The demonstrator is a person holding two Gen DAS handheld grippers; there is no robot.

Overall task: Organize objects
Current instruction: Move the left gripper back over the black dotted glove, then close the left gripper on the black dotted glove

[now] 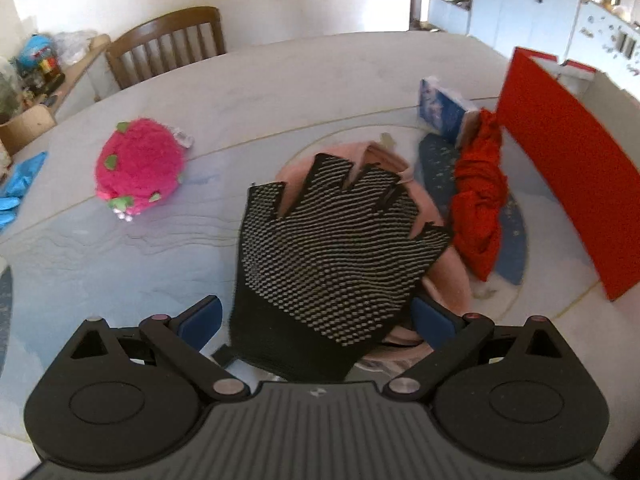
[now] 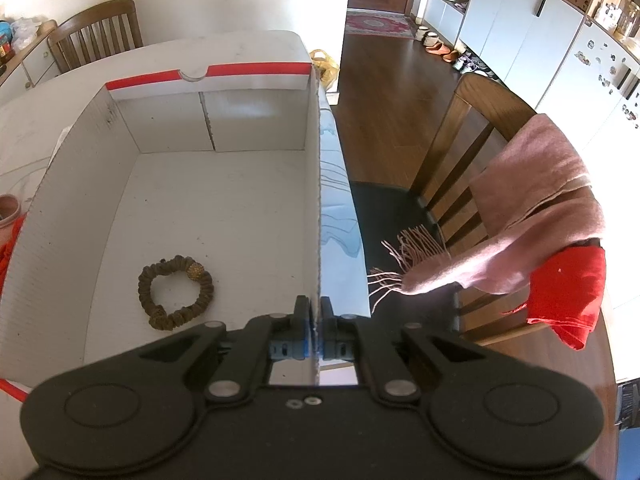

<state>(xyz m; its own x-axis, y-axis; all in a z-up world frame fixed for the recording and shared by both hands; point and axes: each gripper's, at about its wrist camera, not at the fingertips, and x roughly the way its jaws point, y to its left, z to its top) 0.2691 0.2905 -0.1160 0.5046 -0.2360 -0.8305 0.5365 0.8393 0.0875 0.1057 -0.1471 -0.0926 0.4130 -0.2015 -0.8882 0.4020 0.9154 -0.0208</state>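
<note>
Your table carries the whole job, and the white cardboard box with red outer faces sits on it at your right, open-topped, likely the bin everything goes into. Your right hand-held gripper is clamped tight on the box's near side wall, probably to steady it while the other hand loads. Inside, only a brown scrunchie lies on the floor of the box, so sorting looks barely started. A pink scarf and something red hang over the chair beside the table, off the work area. In the left wrist view, your left hand-held gripper has its jaws spread wide, straddling the cuff of a black dotted fingerless glove; pads are not pressing it yet, so it looks like the next pick. The glove lies on a pink garment, with a red cloth just beside it against the box, and a pink plush fruit well apart at left.
</note>
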